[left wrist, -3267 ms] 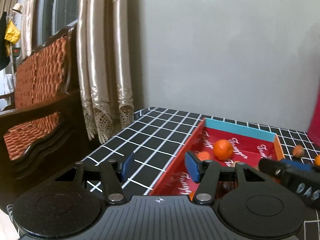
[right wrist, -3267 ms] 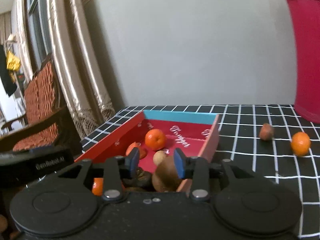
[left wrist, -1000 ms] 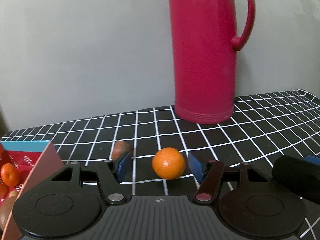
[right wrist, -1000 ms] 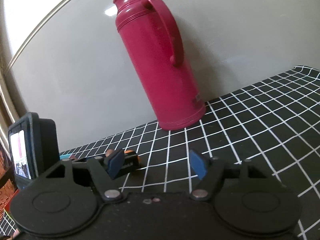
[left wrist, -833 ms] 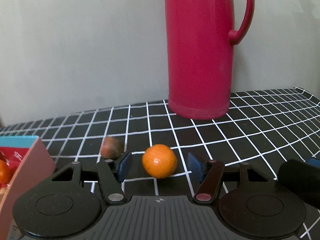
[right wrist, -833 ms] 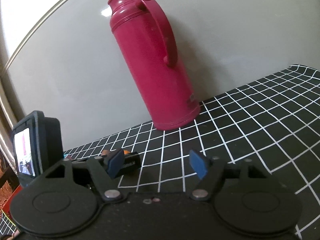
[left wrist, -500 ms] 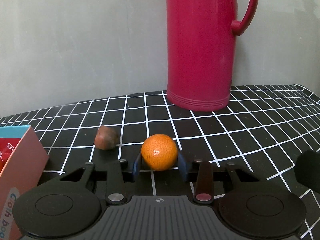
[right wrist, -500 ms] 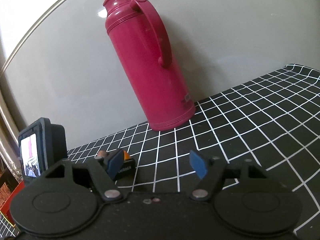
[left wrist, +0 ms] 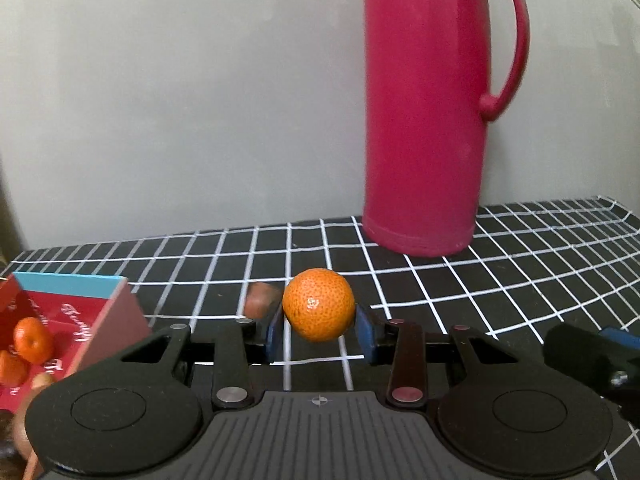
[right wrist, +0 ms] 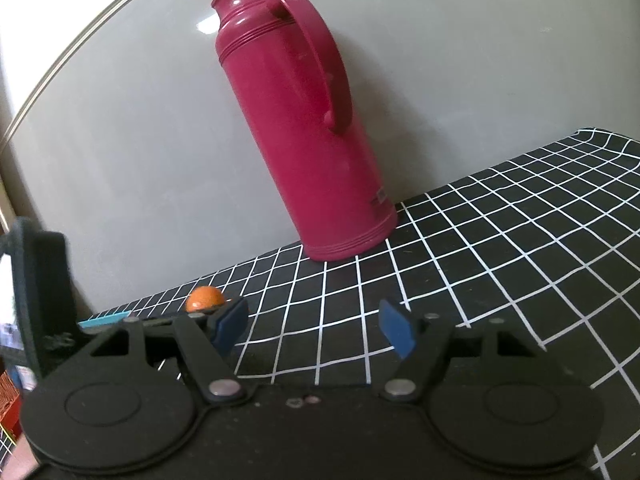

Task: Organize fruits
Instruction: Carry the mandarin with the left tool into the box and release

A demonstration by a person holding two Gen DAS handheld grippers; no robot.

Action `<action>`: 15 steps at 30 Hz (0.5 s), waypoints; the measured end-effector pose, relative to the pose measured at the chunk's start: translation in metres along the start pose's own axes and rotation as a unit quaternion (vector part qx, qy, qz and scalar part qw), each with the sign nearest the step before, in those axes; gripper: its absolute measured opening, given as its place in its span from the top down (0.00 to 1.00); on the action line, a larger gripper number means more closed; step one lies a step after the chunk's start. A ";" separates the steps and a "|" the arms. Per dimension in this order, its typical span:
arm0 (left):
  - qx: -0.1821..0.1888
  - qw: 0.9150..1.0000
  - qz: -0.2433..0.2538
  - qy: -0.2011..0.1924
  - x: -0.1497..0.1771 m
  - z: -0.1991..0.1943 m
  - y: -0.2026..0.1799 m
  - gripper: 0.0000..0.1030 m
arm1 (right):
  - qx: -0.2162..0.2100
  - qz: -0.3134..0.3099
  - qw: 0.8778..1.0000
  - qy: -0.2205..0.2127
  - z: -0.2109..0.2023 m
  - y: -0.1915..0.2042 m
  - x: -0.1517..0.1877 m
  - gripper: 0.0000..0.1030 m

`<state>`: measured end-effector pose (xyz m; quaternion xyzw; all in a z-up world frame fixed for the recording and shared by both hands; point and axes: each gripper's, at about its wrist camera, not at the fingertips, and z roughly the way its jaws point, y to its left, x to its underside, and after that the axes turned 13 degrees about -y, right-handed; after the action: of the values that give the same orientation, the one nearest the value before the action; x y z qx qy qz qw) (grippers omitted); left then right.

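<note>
A small orange (left wrist: 319, 304) sits between the blue pads of my left gripper (left wrist: 319, 330), which is shut on it and holds it a little above the black checked tablecloth (left wrist: 460, 292). A brown fruit (left wrist: 258, 299) lies on the cloth just behind the left pad. At the far left stands the red box (left wrist: 108, 320) with a blue end wall, holding several oranges (left wrist: 32, 340). My right gripper (right wrist: 314, 328) stands open over bare cloth with nothing between its fingers. In the right wrist view the held orange (right wrist: 205, 298) peeks out behind the left finger.
A tall pink thermos (left wrist: 432, 112) stands on the cloth by the grey wall, to the right behind the orange; it also fills the right wrist view (right wrist: 296, 128). The back of the left gripper's camera (right wrist: 38, 292) is at the left edge.
My left gripper closed its pads on the orange, then lifted it and swung left, so the red box has come back into view. The right gripper stayed open and still.
</note>
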<state>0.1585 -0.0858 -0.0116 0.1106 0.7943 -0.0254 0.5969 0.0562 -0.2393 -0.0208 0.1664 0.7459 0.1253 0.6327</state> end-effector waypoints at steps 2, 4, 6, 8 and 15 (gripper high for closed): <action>-0.006 1.000 -0.004 -0.007 -0.003 -0.008 0.009 0.62 | -0.002 -0.001 1.000 0.003 0.002 0.001 0.001 0.30; -0.015 1.000 -0.009 -0.014 -0.007 -0.019 0.021 0.62 | -0.006 -0.001 1.000 0.007 0.005 0.004 0.003 0.30; -0.028 0.999 -0.016 -0.020 -0.009 -0.030 0.037 0.62 | -0.010 -0.003 1.000 0.010 0.006 0.007 0.004 0.30; -0.044 0.999 -0.022 -0.025 -0.010 -0.041 0.054 0.62 | -0.018 -0.005 1.000 0.012 0.007 0.012 0.005 0.29; -0.110 0.992 -0.049 -0.025 -0.003 -0.068 0.121 0.62 | -0.037 -0.016 0.999 0.020 0.014 0.035 0.014 0.29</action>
<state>0.1198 0.0432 0.0219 0.0045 0.7814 0.0300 0.6233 0.0711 -0.2018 -0.0217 0.1283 0.7560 0.1455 0.6251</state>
